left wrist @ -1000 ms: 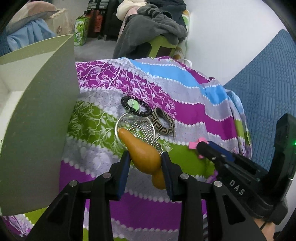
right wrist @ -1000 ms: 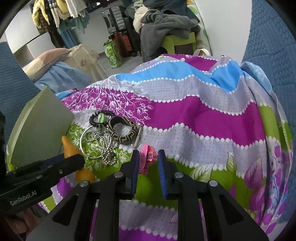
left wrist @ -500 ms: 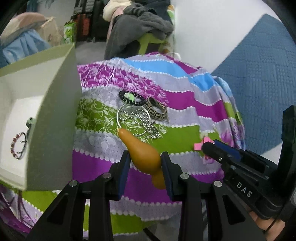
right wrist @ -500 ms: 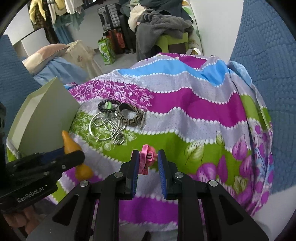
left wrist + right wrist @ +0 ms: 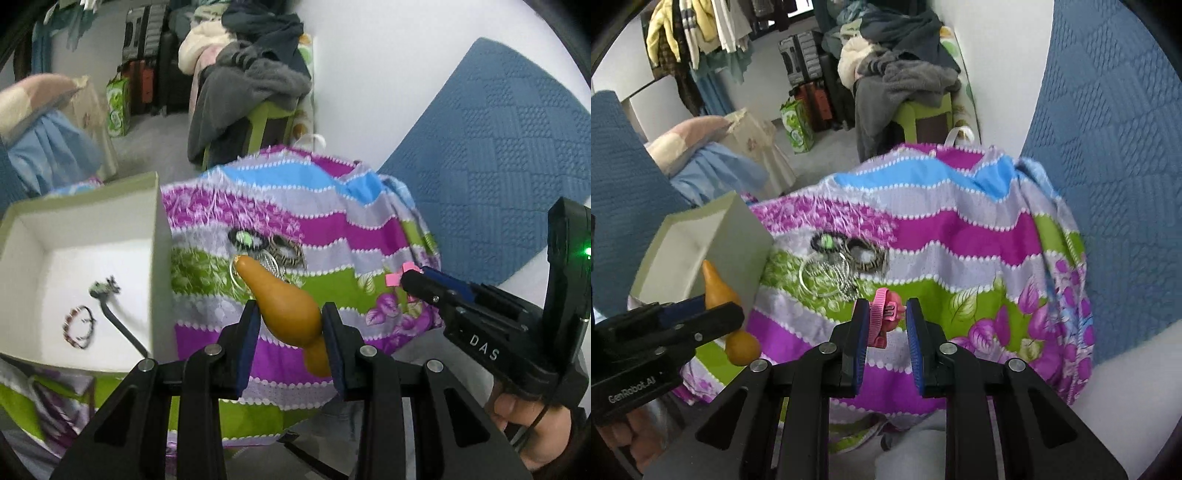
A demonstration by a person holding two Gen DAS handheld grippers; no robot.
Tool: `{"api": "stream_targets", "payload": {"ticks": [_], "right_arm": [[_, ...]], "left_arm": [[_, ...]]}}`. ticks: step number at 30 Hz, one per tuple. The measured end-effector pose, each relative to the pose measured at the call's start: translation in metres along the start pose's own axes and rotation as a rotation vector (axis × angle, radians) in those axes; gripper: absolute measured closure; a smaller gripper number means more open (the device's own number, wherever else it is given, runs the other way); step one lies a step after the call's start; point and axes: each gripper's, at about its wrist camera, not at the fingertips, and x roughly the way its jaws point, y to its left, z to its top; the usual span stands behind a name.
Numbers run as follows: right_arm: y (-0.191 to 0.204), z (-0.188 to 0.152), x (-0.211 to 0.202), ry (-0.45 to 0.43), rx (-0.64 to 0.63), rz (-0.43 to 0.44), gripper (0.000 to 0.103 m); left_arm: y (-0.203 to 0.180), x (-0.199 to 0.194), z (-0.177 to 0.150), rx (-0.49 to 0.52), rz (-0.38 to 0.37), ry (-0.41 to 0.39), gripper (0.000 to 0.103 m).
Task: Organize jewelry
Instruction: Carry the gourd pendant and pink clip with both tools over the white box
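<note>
Gourd-shaped pendant (image 5: 286,308) lengthwise between left jaws, narrow tip forward.

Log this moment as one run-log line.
left gripper: shut on orange gourd | right gripper: shut on pink clip | box: open, bracelet inside | cloth: bangles left

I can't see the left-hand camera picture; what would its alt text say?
The left gripper holds an orange gourd-shaped trinket between its fingers above a striped floral cloth. To its left sits an open white box with a beaded bracelet inside; at right, the right gripper carries a small pink clip.
</note>
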Motion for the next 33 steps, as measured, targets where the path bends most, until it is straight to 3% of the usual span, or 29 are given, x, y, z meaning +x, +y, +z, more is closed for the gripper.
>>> {"api": "stream_targets", "payload": {"ticks": [6,17,25,33], "right_arm": [[0.018,0.024,-0.030,-0.064,-0.022,0.012,0.085],[0.076,0.069,-0.069,-0.174,-0.087,0.060,0.085],[0.133,0.081,-0.064,-0.188,-0.152,0.128,0.085],[0.189,0.085,-0.042,-0.174,-0.220,0.163,0.085]], "left_arm": [[0.008,-0.035,0.020,0.009,-0.007,-0.037,0.069],[0.039,-0.105,0.055,0.028,0.048,-0.135,0.069],[0.084,-0.142,0.059,-0.002,0.108,-0.180,0.069],[0.133,-0.155,0.058,-0.039,0.153,-0.184,0.069]]}}
